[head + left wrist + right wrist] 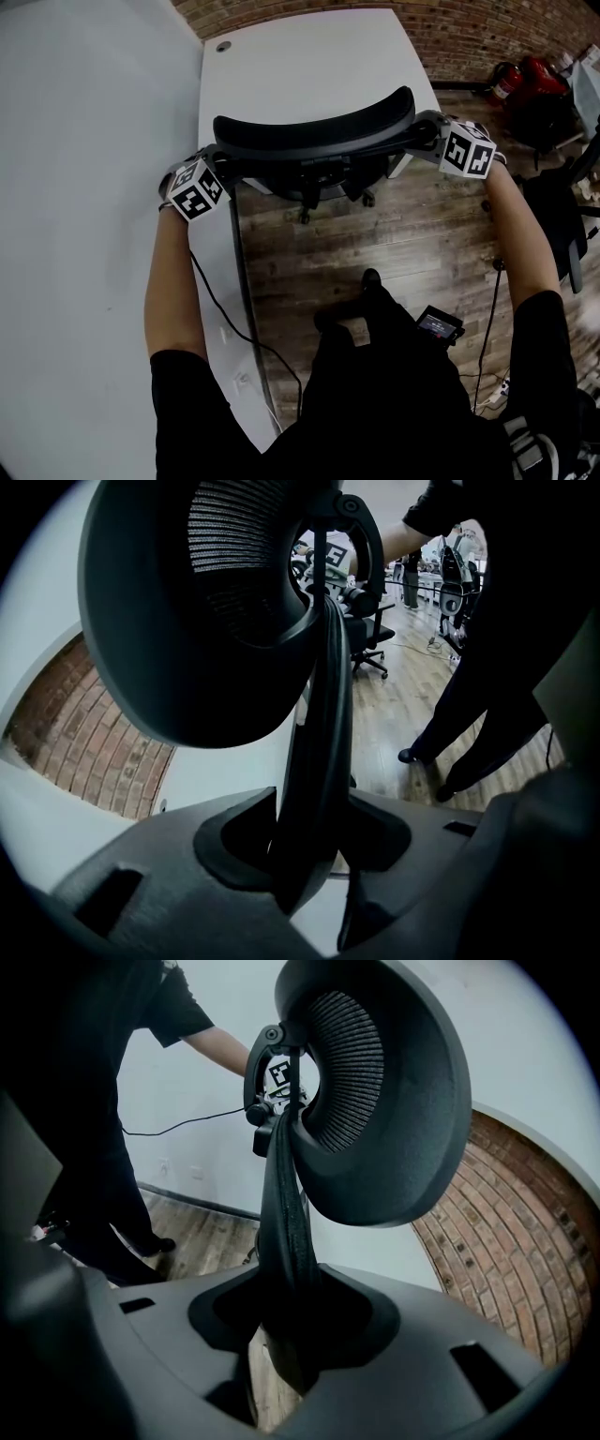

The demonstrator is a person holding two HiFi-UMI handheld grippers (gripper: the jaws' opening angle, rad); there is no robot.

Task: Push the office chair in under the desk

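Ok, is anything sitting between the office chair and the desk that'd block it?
Nothing visible does. The office chair stands right at the desk edge, with bare wood floor behind it. The space under the desktop is hidden.

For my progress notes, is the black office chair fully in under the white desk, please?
Not fully: the black mesh-backed office chair has its backrest at the white desk edge, casters on bare wooden floor.

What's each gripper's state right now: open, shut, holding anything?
Left gripper: closed on the chair backrest, at its left end.
Right gripper: closed on the same backrest, at its right end.
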